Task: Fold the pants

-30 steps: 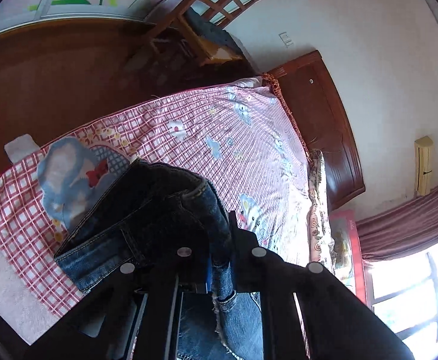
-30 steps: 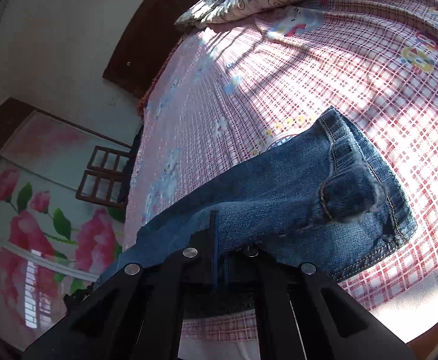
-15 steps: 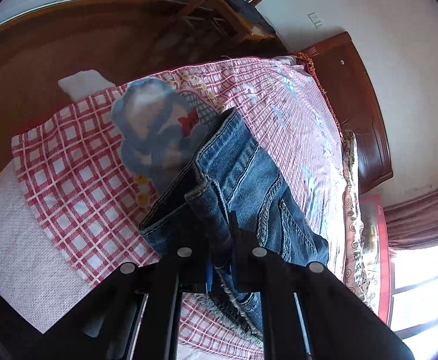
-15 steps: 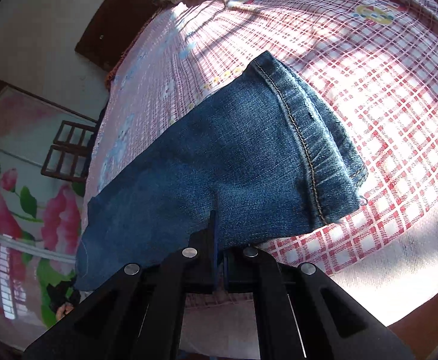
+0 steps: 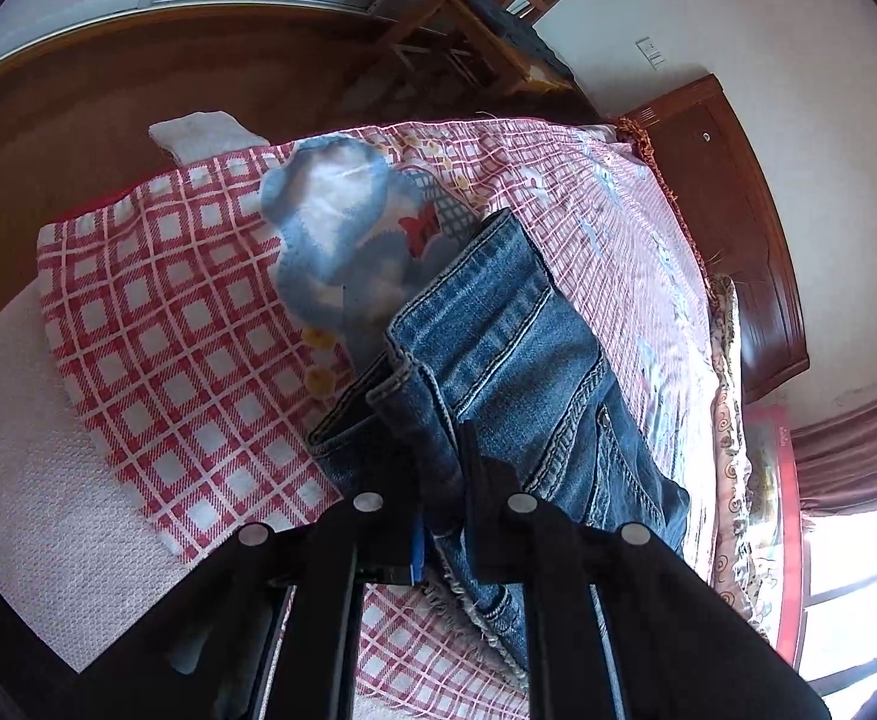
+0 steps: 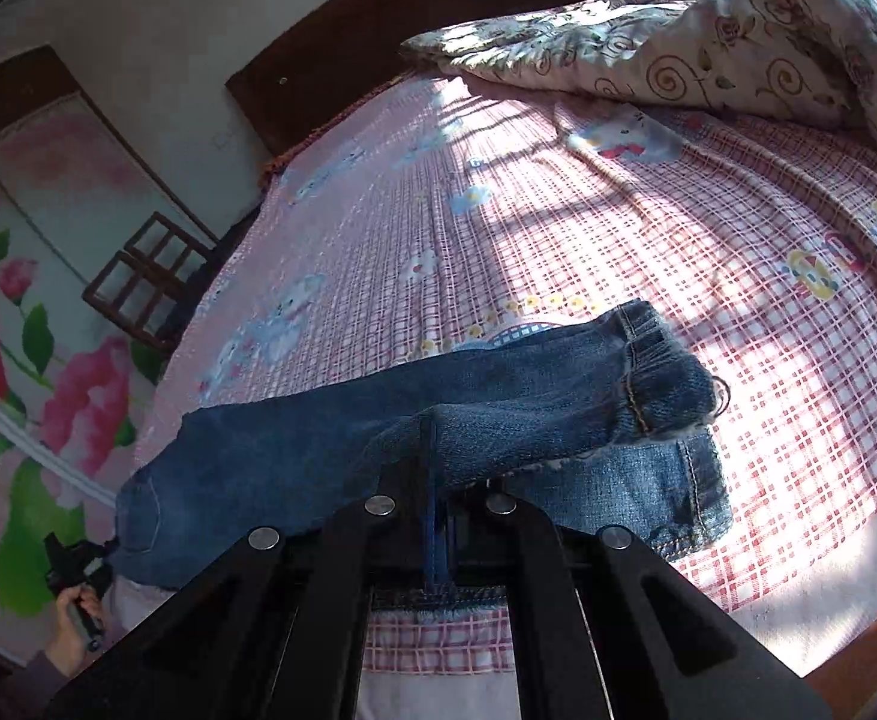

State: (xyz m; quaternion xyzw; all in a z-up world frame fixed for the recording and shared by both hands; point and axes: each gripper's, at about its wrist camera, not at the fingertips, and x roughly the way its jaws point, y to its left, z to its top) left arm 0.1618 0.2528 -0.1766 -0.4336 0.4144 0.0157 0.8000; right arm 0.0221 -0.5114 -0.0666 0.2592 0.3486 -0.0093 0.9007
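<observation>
A pair of blue denim pants (image 5: 510, 360) lies on a bed with a red and white checked sheet (image 5: 156, 324). My left gripper (image 5: 447, 450) is shut on the waistband end of the pants near the bed's foot corner. In the right wrist view the pants (image 6: 498, 396) stretch across the sheet (image 6: 738, 276), with a hemmed leg end folded over a lower layer. My right gripper (image 6: 438, 456) is shut on that denim at the near edge. The left gripper (image 6: 75, 564) and its hand show at the far left end of the pants.
A floral pillow (image 6: 708, 42) lies at the head of the bed by the dark wooden headboard (image 6: 330, 60). A wooden chair (image 5: 486, 18) stands beside the bed. A white cloth (image 5: 198, 132) lies on the brown floor. A window (image 5: 858, 588) is at the right.
Both grippers have moved with the denim still held. The leg end has come over onto the lower layer. The waistband end has settled flatter on the sheet.
</observation>
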